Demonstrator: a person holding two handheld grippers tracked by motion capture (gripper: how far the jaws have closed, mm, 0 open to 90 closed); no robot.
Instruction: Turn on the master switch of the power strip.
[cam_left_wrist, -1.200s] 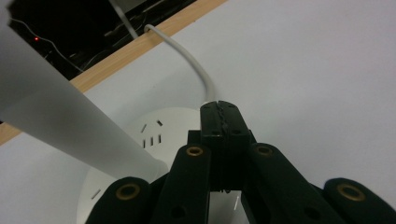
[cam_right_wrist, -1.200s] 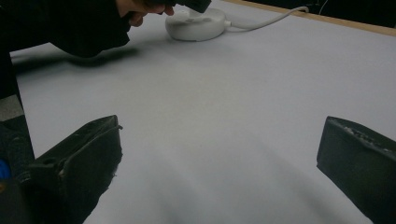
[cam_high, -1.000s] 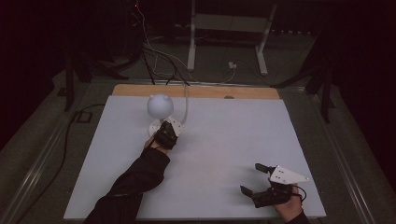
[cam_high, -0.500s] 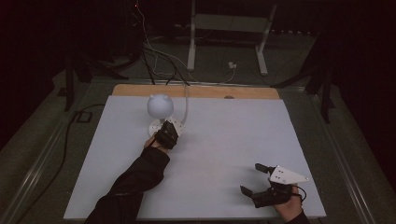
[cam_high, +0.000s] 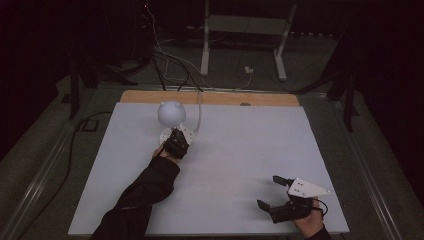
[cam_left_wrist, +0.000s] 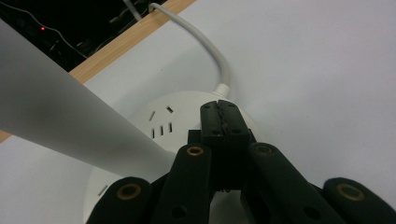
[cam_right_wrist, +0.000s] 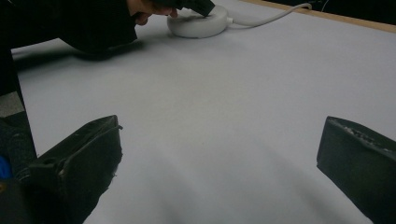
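white sheet (cam_high: 240, 150) covers nearly the whole table, with a strip of bare wood (cam_high: 210, 97) showing along the far edge. room around it is really dark: grey floor, a tangle of cables (cam_high: 170, 55) behind the table and a white stand (cam_high: 245, 30) further back.

the task's thing is a round white power hub (cam_high: 172, 134) sitting on the sheet, near the far edge and left of the middle. its white cord (cam_left_wrist: 205, 46) runs off over the wood. a white globe (cam_high: 171, 112) sits right behind it.

left gripper (cam_left_wrist: 219, 112) has its jaws pressed fully together, nothing between them, tips resting on top of the hub next to the socket slots. a dark sleeve (cam_high: 140, 195) stretches across the sheet to get there.

right gripper (cam_high: 270, 192) is parked at the near right corner, well away from the hub, jaws wide apart and holding nothing, just bare sheet between them.
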